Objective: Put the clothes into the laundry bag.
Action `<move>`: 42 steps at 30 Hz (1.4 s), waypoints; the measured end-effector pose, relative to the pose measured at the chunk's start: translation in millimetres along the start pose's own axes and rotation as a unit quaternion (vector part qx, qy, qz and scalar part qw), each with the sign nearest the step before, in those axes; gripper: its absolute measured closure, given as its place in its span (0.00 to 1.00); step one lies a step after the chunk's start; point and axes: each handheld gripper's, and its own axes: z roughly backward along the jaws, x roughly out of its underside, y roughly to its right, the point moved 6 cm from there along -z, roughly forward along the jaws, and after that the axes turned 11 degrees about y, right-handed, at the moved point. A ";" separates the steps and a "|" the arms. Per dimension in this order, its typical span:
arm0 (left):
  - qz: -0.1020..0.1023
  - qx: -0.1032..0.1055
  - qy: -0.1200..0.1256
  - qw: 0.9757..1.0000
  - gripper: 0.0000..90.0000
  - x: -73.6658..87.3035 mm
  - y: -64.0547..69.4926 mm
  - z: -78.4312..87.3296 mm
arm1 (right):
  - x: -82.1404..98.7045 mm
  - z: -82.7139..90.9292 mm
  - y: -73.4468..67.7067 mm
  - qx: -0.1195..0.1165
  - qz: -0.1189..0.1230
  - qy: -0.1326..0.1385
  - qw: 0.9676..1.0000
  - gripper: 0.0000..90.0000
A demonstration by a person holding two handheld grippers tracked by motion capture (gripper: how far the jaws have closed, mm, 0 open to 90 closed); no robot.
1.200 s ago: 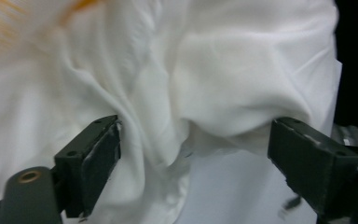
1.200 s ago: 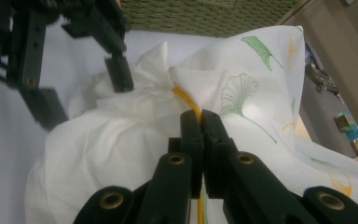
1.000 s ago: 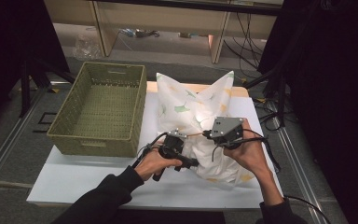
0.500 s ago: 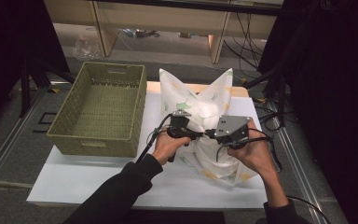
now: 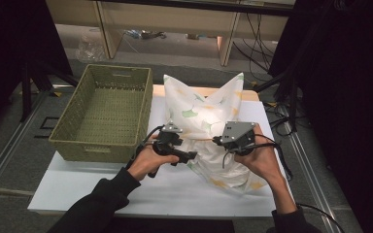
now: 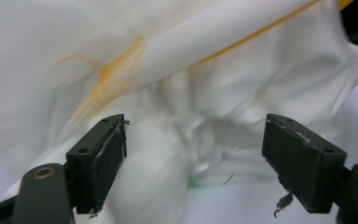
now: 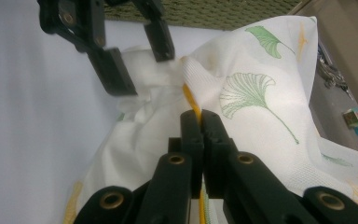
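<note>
My right gripper [image 7: 200,122]: It is pinched tight on the yellow edge [image 7: 189,100] of the pillowcase [image 7: 256,116]. The cloth goes right between its two black jaws. If I pull too hard, the thin edge could slide out and I would lose it.

My left gripper [image 6: 193,158]: Its jaws stand wide apart and have just been opening. Nothing is held. Bunched white cloth sits between them but does not touch the pads. If I close here, I think I will grab a fat lump and not the edge.

Cloth just past my left jaws: The pillowcase [image 6: 177,84] is right in front, with a yellow line across it. It is soft and floppy, so it can slip away as I close.

The two grippers together: From my right gripper I see the left gripper [image 7: 135,58] just ahead, near the same bit of cloth. They could bump if I move fast.

The pillow inside: The pillowcase [image 5: 201,109] stands puffed up on the white table [image 5: 102,187], between my two hands. If only one side is held, it may tip over or twist.

Farther off, past my left gripper: The green basket [image 5: 104,114] is empty and sits just beside the pillowcase. A big swing of my left hand [image 5: 148,162] could push it.

Table edge: The pillowcase hangs near my right hand [image 5: 262,158]. A hard tug could drag it off.
</note>
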 end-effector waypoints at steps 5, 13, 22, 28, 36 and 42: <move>-0.050 -0.054 -0.050 0.996 0.22 21.9 -16.1 -13.2 | -1.0 -0.6 -1.1 -0.004 -0.002 0.000 1.000 1.00; -0.014 0.069 -0.022 0.997 0.82 13.8 25.9 -42.5 | 1.4 -5.2 -2.0 -0.009 0.002 -0.003 1.000 1.00; 0.035 0.075 0.041 0.996 0.98 -21.3 30.4 -60.6 | 2.1 -0.7 1.0 -0.008 0.008 -0.001 1.000 1.00; 0.047 0.042 0.056 0.996 0.98 -36.3 5.9 -81.7 | 0.0 0.1 -0.2 -0.014 0.019 0.000 1.000 1.00; -0.009 0.071 -0.005 0.997 0.48 -15.4 15.1 -52.4 | 5.4 -2.6 3.7 -0.010 0.017 -0.003 1.000 1.00; -0.012 0.062 -0.027 0.998 0.19 5.0 17.3 -27.1 | 4.9 -3.5 2.1 -0.005 0.005 -0.011 1.000 1.00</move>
